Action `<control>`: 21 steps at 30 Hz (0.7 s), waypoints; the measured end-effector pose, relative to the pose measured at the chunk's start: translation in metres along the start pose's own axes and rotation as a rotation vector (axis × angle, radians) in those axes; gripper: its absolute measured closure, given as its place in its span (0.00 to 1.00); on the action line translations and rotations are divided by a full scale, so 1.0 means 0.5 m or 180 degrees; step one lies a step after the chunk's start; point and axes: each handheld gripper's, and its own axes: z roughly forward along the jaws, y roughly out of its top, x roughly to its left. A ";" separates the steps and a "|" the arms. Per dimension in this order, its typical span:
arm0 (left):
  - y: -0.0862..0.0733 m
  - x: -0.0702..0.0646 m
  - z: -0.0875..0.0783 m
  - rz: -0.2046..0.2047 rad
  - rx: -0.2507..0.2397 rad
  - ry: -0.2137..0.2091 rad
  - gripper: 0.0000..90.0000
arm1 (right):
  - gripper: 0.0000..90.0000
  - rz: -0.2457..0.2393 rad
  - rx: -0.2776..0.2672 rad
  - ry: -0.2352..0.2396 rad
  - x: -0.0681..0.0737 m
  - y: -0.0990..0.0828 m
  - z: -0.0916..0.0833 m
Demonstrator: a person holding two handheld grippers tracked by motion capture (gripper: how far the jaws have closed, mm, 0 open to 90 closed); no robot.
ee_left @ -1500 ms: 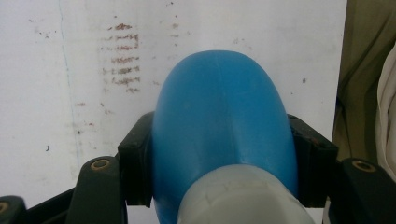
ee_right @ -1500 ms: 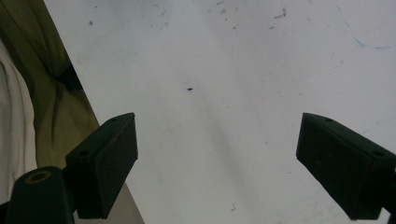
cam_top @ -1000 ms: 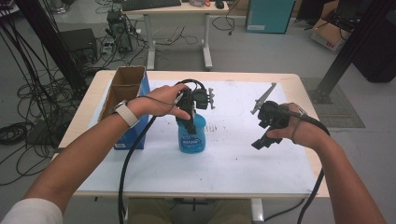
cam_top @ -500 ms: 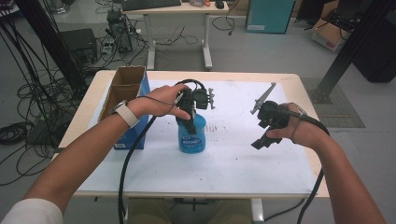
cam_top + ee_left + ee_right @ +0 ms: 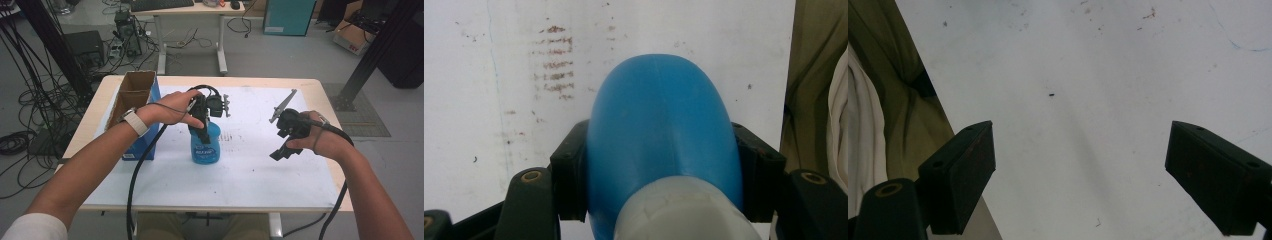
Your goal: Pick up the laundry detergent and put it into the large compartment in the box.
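The left hand-held gripper [image 5: 204, 131] clamps a blue spray bottle [image 5: 205, 145] standing on the table [image 5: 250, 170]. The right hand-held gripper [image 5: 281, 152] hovers nearby, jaws wide and empty.

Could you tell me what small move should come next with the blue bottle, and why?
Probably lift the blue bottle slightly with the left gripper. Its jaws are already clamped on both sides of the bottle just below the white cap, while the bottle stands on the white table. The right gripper is open over bare table, holding nothing.
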 end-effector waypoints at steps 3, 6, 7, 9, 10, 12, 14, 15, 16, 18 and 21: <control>0.000 0.000 0.000 0.0001 -0.0005 -0.0001 0.41 | 0.14 -0.0006 0.0000 -0.0001 0.000 0.002 -0.001; 0.000 0.000 0.000 0.0002 -0.0005 -0.0002 0.41 | 0.14 -0.0003 0.0001 -0.0003 0.000 0.002 -0.001; 0.000 0.000 0.000 0.0001 -0.0006 -0.0001 0.41 | 0.14 -0.0002 0.0005 -0.0003 0.000 0.001 -0.001; 0.000 0.000 0.000 0.0008 -0.0004 0.0003 0.41 | 0.14 0.0006 0.0003 -0.0004 0.001 0.001 -0.001; 0.000 0.000 0.000 0.0000 -0.0006 0.0001 0.41 | 0.14 0.0005 0.0001 -0.0003 0.000 0.001 -0.001; 0.000 0.000 0.000 0.0002 -0.0006 0.0001 0.41 | 0.14 0.0002 0.0006 -0.0006 0.000 0.001 -0.001; 0.000 0.000 0.000 0.0002 -0.0011 0.0001 0.41 | 0.14 0.0001 0.0004 -0.0004 0.000 0.001 -0.001; 0.000 0.000 0.000 0.0002 -0.0010 0.0000 0.41 | 0.14 0.0002 0.0000 -0.0003 0.000 0.001 -0.001; 0.000 0.000 0.000 0.0003 -0.0011 0.0000 0.41 | 0.14 0.0001 0.0002 -0.0005 0.000 0.000 -0.001; 0.000 0.000 0.000 0.0006 -0.0010 0.0002 0.41 | 0.14 -0.0003 0.0007 -0.0002 0.000 0.000 0.000; -0.001 0.000 0.000 0.0007 -0.0017 0.0002 0.41 | 0.14 -0.0002 0.0002 -0.0004 0.000 0.000 -0.001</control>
